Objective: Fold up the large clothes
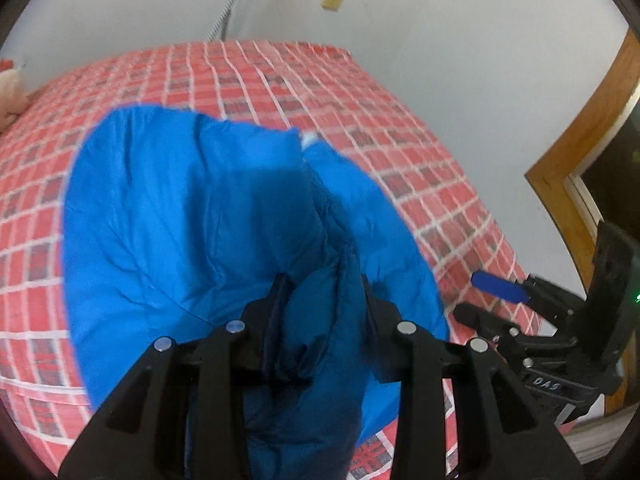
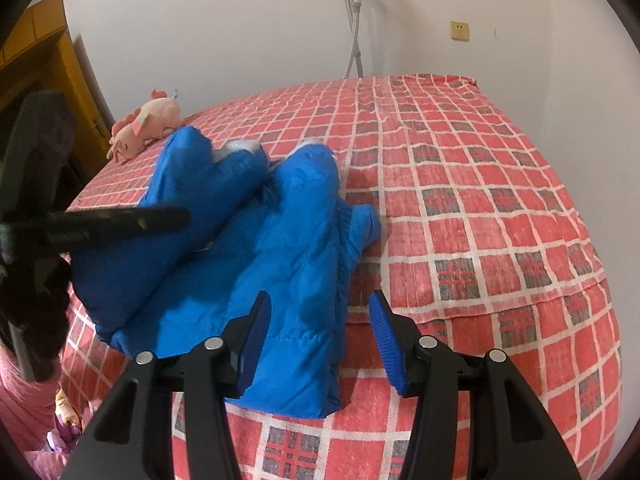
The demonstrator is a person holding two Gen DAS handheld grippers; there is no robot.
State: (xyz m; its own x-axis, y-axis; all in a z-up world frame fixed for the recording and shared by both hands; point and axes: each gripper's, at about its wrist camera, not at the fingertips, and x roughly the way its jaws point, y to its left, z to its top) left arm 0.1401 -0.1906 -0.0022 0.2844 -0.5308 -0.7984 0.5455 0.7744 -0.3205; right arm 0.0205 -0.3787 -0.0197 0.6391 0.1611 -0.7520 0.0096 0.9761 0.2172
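A blue padded jacket (image 2: pixel 280 248) lies on the bed with the red checked cover (image 2: pixel 480 200). In the left wrist view the jacket (image 1: pixel 192 220) fills the middle. My left gripper (image 1: pixel 324 284) is shut on a bunched fold of it and holds that fold raised. My right gripper (image 2: pixel 320 312) is open; its fingers stand either side of the jacket's near edge, above the hem. The right gripper (image 1: pixel 500 292) also shows at the right of the left wrist view, and the left gripper's dark finger (image 2: pixel 120 220) crosses the left of the right wrist view.
A pink plush toy (image 2: pixel 144 124) lies at the bed's far left corner. A wooden door frame (image 1: pixel 580 140) stands beside the bed. White walls rise behind, with a hose (image 2: pixel 354 20) and a yellow socket (image 2: pixel 460 30). Clothes are piled on the floor (image 2: pixel 40 400).
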